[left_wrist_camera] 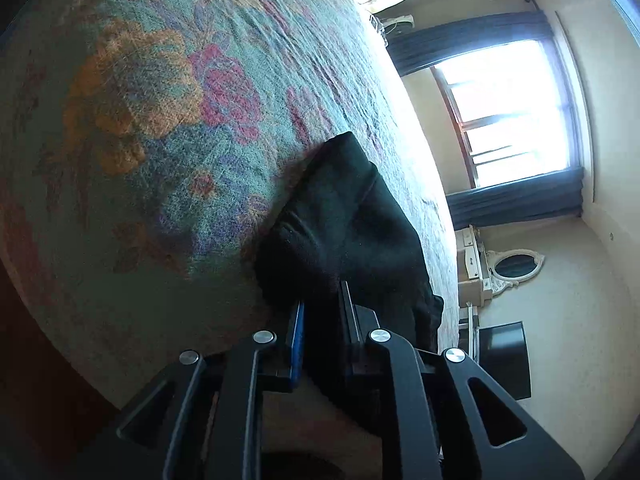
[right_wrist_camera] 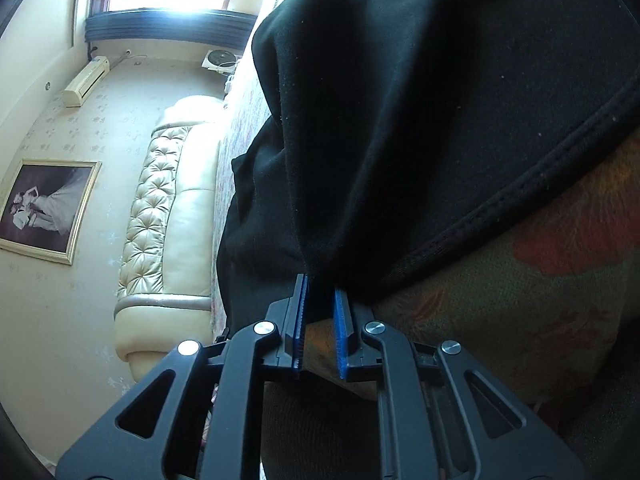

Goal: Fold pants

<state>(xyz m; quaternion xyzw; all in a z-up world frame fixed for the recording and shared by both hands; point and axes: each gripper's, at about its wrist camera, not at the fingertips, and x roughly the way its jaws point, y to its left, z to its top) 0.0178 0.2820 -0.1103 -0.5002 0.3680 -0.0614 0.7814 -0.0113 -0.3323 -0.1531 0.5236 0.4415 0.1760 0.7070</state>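
The black pants (left_wrist_camera: 348, 220) lie bunched on a floral bedspread (left_wrist_camera: 140, 120). My left gripper (left_wrist_camera: 322, 300) is shut on a fold of the pants at their near edge; the cloth fills the gap between the blue-padded fingers. In the right wrist view the pants (right_wrist_camera: 420, 120) hang close over the camera, with a stitched hem (right_wrist_camera: 520, 200) running across. My right gripper (right_wrist_camera: 322, 292) is shut on the black cloth just above the bedspread (right_wrist_camera: 520, 300).
A cream tufted headboard (right_wrist_camera: 160, 208) stands at the bed's end. A bright window with dark curtains (left_wrist_camera: 516, 120), a white dresser with an oval mirror (left_wrist_camera: 512, 266) and a dark screen (left_wrist_camera: 504, 356) line the wall. A framed photo (right_wrist_camera: 44, 208) hangs on the wall.
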